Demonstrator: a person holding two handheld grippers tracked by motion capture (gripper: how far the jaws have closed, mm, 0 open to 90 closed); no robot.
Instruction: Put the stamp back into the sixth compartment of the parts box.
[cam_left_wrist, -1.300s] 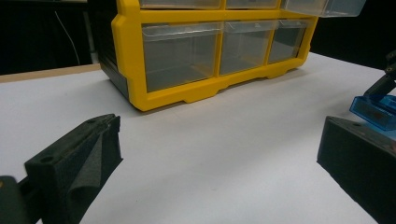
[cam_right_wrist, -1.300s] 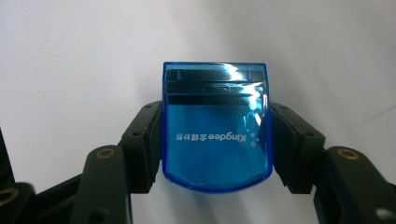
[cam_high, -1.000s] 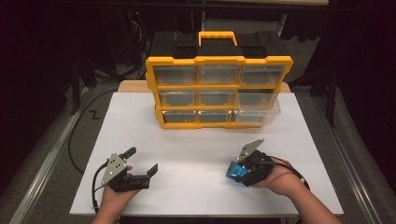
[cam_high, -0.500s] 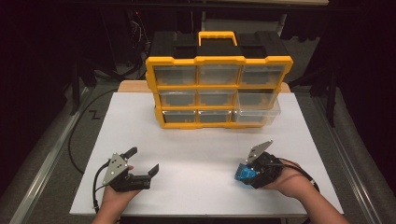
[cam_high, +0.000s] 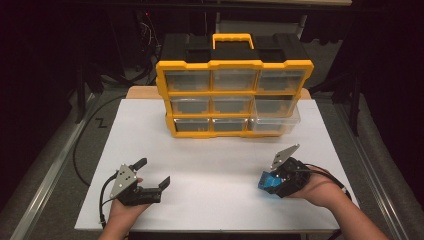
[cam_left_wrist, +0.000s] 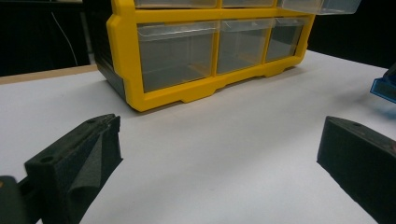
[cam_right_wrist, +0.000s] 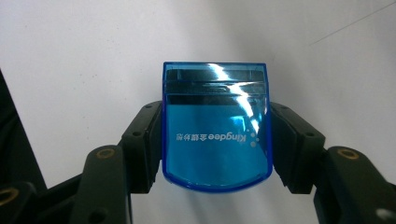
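Observation:
A small blue translucent box (cam_right_wrist: 215, 126) with white lettering sits clamped between the jaws of my right gripper (cam_right_wrist: 215, 140); both pads press on its sides. In the high view the right gripper (cam_high: 272, 181) holds the blue box (cam_high: 268, 181) just above the white table at the front right. My left gripper (cam_high: 152, 172) rests at the front left with its jaws wide apart and nothing between them; its fingers (cam_left_wrist: 79, 158) frame bare table. A yellow drawer organizer (cam_high: 234, 95) with clear drawers stands at the back middle of the table.
The organizer's lower right drawer (cam_high: 276, 112) is pulled out a little. The white table top (cam_high: 215, 160) lies between the grippers and the organizer. A black cable (cam_high: 82, 145) runs off the table's left side. A dark floor surrounds the table.
My right gripper with the blue box has moved a little to the right and risen slightly. The left gripper has stayed in place.

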